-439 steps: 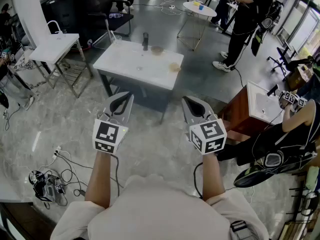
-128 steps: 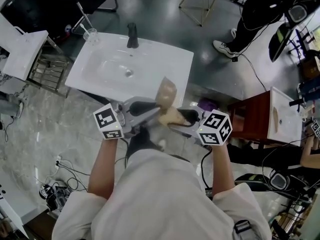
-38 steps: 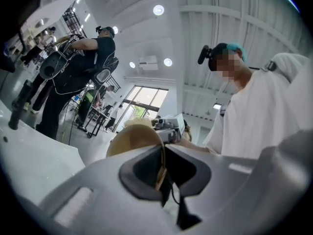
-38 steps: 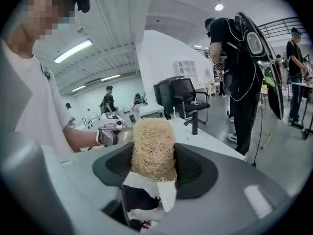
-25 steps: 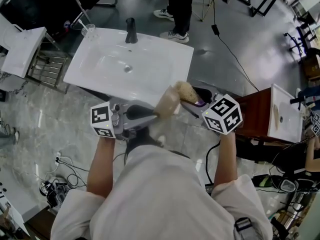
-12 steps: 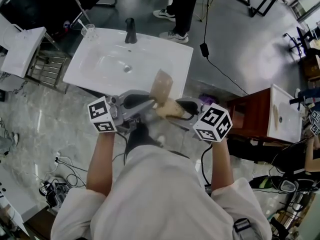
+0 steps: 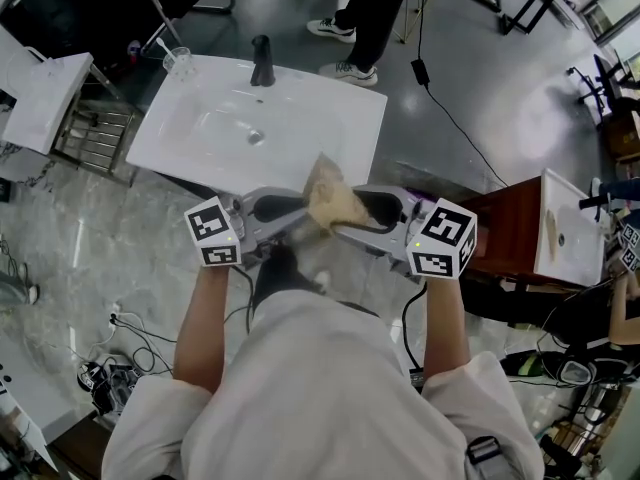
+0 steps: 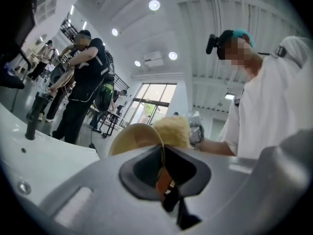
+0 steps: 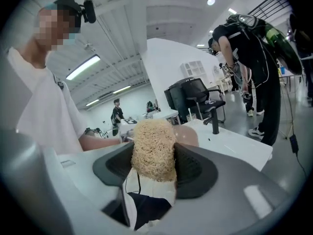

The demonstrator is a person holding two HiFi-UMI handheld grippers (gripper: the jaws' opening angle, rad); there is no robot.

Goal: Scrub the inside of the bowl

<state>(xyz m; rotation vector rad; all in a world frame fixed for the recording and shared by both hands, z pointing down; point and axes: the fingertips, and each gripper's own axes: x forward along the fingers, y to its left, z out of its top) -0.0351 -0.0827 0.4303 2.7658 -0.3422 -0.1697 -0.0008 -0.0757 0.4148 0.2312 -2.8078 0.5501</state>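
Left hand-held gripper [image 8: 164, 155] clamped on bowl [image 8: 132, 137] rim. Right hand-held gripper [image 9: 153, 163] squeezes scrubber [image 9: 153, 141] against bowl. Scrubbing likely mid-course, unfinished.

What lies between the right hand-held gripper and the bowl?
The scrubber, held by the right hand-held gripper, tip at the bowl; right gripper view shows it.

A tan round bowl [image 7: 320, 179] is clamped by the left gripper [image 7: 297, 208]; a beige fibrous scrubber [image 7: 346, 208] is held against it by the right gripper [image 7: 364, 212].
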